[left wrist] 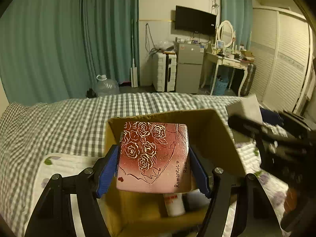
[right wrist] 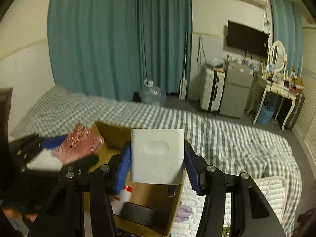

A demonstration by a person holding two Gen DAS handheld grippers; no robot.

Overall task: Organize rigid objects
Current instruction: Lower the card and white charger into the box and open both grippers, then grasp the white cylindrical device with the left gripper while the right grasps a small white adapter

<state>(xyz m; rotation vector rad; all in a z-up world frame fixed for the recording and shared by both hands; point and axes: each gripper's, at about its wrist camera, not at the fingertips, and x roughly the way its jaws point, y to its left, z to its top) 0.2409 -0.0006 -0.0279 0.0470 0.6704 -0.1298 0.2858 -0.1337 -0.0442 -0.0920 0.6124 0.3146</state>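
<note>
Pink rose-printed tin box (left wrist: 154, 158) is clamped in my left gripper (left wrist: 154, 169), white plastic box (right wrist: 157, 156) in my right gripper (right wrist: 158, 165), both above the open cardboard carton (left wrist: 221, 138); releasing together risks collision.

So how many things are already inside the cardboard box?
2 I can see in the cardboard box: a white bottle with red print, and a dark round thing at the bottom. More may be hidden under the held boxes.

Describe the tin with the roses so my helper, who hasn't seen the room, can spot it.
On the checked bed stands an open cardboard box. Above it the left gripper grips a flat pink-and-red tin. Gold-outlined roses and "Romantic Rose" lettering distinguish it from the plain white box in the right gripper.
</note>
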